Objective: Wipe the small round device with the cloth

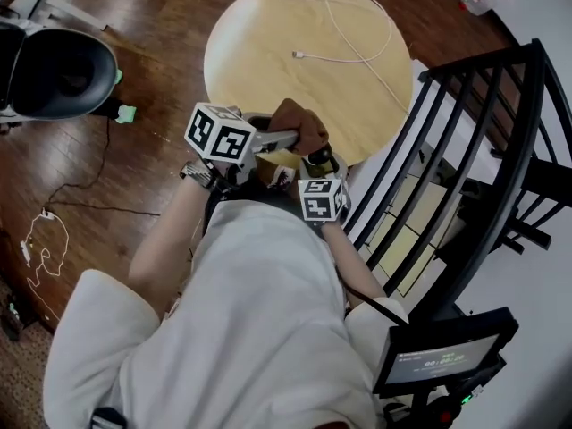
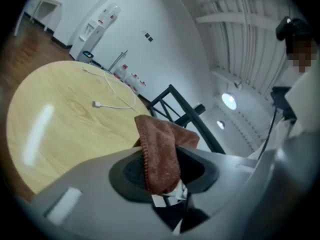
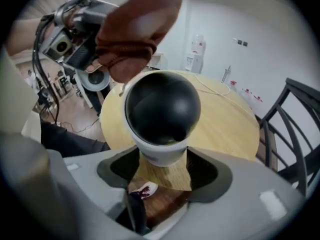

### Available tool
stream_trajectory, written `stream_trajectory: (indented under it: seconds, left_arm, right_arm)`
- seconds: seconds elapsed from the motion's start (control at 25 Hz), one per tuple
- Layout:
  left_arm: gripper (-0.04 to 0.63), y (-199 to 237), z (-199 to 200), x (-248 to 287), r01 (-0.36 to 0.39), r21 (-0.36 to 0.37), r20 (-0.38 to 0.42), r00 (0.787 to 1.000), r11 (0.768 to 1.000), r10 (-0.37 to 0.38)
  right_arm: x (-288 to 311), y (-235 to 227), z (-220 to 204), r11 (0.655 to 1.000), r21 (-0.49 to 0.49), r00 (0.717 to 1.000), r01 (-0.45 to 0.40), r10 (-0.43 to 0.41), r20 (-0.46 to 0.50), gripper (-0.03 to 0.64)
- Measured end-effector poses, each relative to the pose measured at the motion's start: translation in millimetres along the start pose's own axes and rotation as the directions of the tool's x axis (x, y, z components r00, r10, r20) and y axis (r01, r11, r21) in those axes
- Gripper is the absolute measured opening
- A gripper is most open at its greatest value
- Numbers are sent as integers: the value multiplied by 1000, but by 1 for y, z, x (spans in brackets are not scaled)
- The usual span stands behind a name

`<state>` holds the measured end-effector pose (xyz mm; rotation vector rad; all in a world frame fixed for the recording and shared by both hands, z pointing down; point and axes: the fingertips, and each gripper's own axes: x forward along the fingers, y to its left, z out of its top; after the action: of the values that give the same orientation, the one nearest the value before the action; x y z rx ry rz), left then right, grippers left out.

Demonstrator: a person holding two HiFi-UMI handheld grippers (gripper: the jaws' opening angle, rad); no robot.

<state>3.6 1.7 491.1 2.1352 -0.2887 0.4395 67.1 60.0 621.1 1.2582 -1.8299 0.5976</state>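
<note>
Black-domed device [image 3: 162, 111] between right jaws

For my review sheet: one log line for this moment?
left tongs: shut on cloth | right tongs: shut on device | cloth near device

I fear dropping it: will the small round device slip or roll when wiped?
The device probably slips: its black dome looks smooth and glossy. The right gripper holds only its narrow white base, so a sideways push may tilt it.

grippers: 2, left gripper [image 2: 162, 173] and right gripper [image 3: 162, 160] | cloth [image 2: 160, 151]: 1 | small round device [image 3: 162, 109]: 1 | round table [image 1: 268, 56]: 1 | white cable [image 1: 358, 27]: 1 | black chair [image 1: 487, 164]: 1 | screen [image 1: 442, 361]: 1
</note>
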Motion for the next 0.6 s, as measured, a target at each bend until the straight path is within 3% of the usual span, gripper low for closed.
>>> stream_trajectory:
  seconds: [0.04, 0.12, 0.2, 0.32, 0.4, 0.6]
  left_arm:
    - [144, -9, 2, 2, 30, -5, -4, 1000, 1000, -30]
    - [144, -13, -3, 12, 19, 17, -52, 998, 1000, -18]
    - [144, -8, -17, 25, -34, 58, -120, 992, 998, 41]
    - [144, -6, -35, 37, -77, 111, -171, 981, 991, 95]
    - [144, -4, -38, 38, -95, 123, -165, 980, 988, 115]
    - [144, 3, -43, 38, -99, 80, -146, 983, 992, 110]
  right_arm:
    - [1, 1, -2, 999, 49, 1000, -4, 5, -12, 295]
    - [4, 2, -7, 994, 112, 999, -17, 20, -29, 293]
    - [1, 4, -7, 996, 76, 999, -38, 41, -33, 295]
    - [-8, 9, -4, 991, -92, 996, -92, 93, -2, 316]
    - [-14, 4, 4, 966, -245, 995, -83, 95, 37, 327]
    - [-19, 9, 24, 833, -535, 979, -142, 197, 47, 365]
